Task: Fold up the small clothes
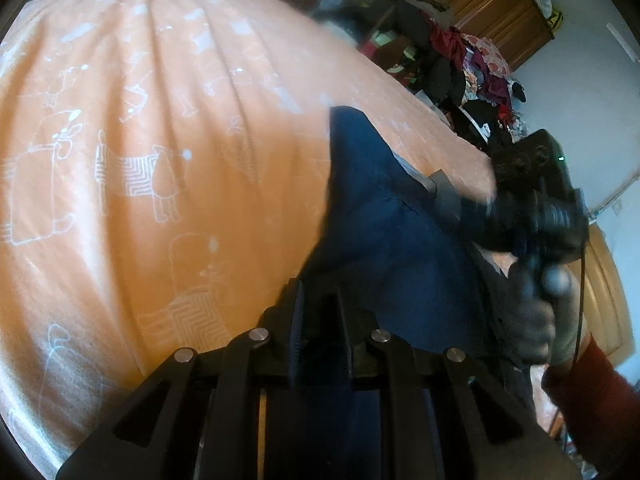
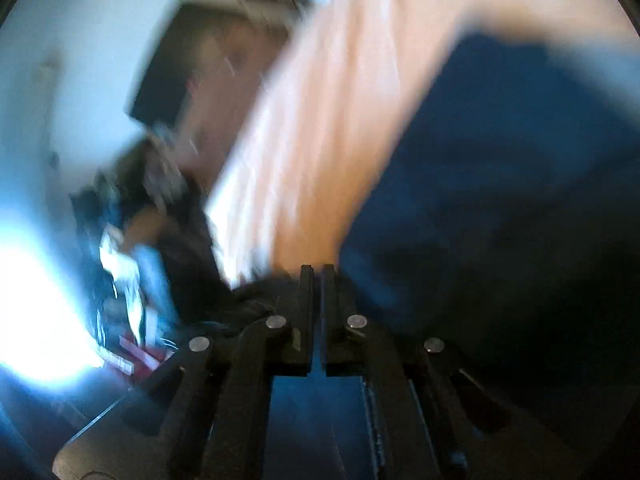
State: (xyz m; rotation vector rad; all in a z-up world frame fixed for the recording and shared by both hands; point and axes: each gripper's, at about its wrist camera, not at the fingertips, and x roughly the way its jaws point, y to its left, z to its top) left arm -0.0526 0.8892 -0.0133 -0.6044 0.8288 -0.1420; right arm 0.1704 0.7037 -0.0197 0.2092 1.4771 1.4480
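One navy garment (image 1: pixel 372 216), spread over the orange bedsheet (image 1: pixel 140 160), stretched between two tools. Left tool (image 1: pixel 318 300) pinches its near edge, fabric between the fingers. Right tool (image 2: pixel 317 276) nearly closed on the far edge, cloth in the gap; that view is blurred.

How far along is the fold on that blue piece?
Early. Done: both grips look set; the left gripper and right gripper are shut on the dark blue garment. In hand: it hangs lifted and bunched over the orange bedsheet. Left: no neat fold shows, so laying flat and folding remain. The right view is blurred.
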